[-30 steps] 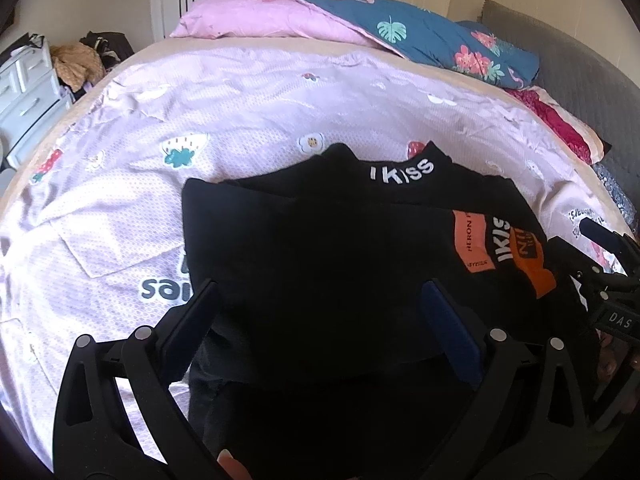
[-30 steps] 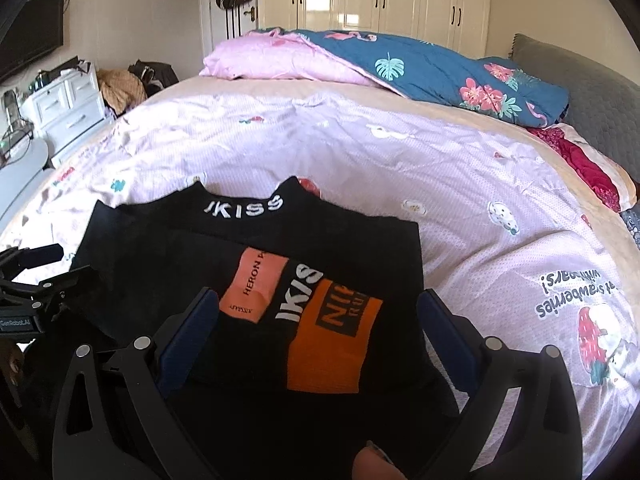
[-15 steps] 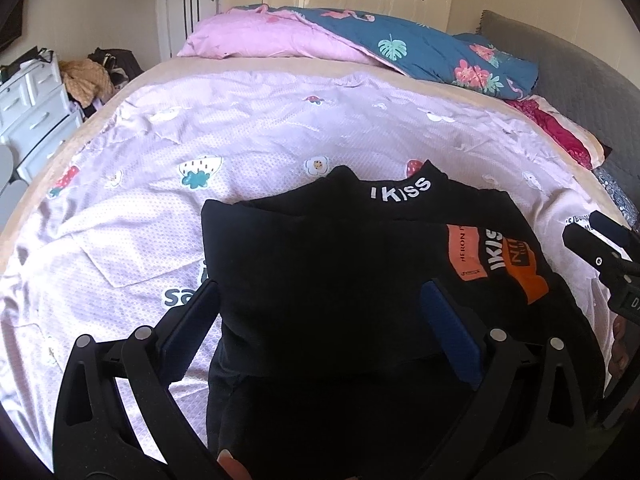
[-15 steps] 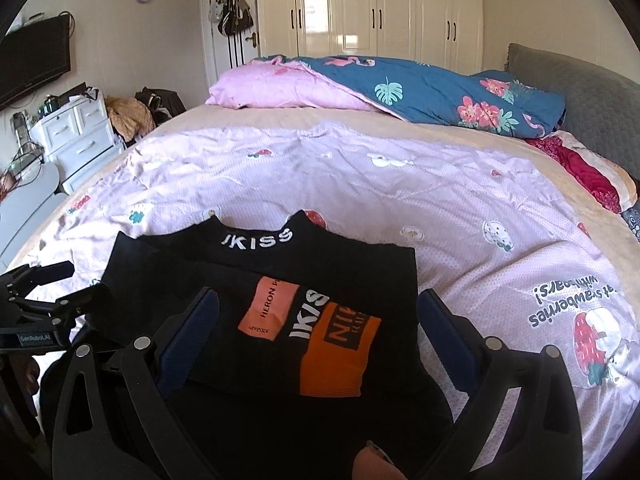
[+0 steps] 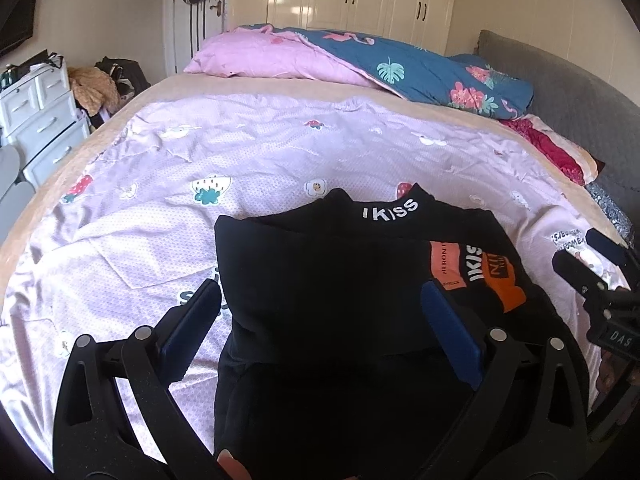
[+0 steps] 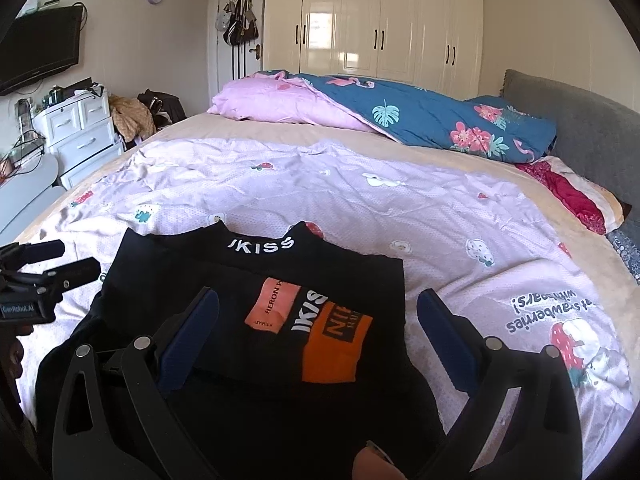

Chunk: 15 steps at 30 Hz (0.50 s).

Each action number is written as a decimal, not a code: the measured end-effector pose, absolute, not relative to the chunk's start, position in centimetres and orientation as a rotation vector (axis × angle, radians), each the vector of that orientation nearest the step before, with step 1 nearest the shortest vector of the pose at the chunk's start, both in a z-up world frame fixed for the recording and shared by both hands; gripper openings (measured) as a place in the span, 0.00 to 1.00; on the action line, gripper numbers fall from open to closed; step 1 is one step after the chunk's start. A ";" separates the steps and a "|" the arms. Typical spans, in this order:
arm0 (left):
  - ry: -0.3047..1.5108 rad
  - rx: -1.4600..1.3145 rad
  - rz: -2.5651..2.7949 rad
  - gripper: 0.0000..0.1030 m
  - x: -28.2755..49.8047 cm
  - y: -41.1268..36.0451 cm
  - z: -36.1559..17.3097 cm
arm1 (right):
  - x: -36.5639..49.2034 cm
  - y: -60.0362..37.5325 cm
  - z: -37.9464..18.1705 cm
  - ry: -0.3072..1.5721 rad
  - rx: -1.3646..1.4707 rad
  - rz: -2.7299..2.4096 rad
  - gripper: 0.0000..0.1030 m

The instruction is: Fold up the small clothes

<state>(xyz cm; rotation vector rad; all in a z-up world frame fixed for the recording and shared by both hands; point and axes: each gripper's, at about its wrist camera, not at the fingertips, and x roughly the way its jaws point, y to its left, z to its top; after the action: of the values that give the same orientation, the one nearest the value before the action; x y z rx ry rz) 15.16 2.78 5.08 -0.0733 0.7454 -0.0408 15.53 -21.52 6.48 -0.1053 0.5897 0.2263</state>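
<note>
Both grippers, left gripper (image 5: 320, 300) and right gripper (image 6: 318, 308), spread wide above the folded black shirt (image 5: 328, 280), side by side.

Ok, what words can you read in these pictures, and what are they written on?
"IKISS": black top's collar.
"HERON", cut off: pink patch on the top.
"IKIS", cut off: white letters beside the patch.
"NI", then blurred letters: orange patch.
"GenRobot.AI": left tool's label.
"DAS", cut off: right tool's label.
"strawberries", upside down: bedspread; the words around it are too blurred.
</note>
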 end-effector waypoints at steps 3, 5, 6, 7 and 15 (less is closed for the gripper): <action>0.734 -0.084 -0.039 0.91 14.5 2.8 5.4 | 14.9 -21.7 6.6 0.588 -0.097 0.234 0.96; 0.731 -0.084 -0.040 0.91 14.1 2.8 5.4 | 14.5 -21.8 6.6 0.587 -0.096 0.235 0.96; 0.729 -0.083 -0.038 0.91 14.0 2.8 5.4 | 14.3 -21.8 6.6 0.587 -0.096 0.235 0.96; 0.731 -0.084 -0.032 0.91 13.8 2.9 5.2 | 14.2 -21.9 6.6 0.587 -0.096 0.237 0.96; 0.752 -0.097 -0.013 0.91 12.5 3.3 4.3 | 12.8 -22.5 6.1 0.588 -0.102 0.223 0.96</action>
<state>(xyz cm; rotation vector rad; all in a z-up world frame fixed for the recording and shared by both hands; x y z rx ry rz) 12.50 3.32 4.30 -0.0973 0.7517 -0.0130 12.78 -22.47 6.05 -0.1023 0.5881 0.2233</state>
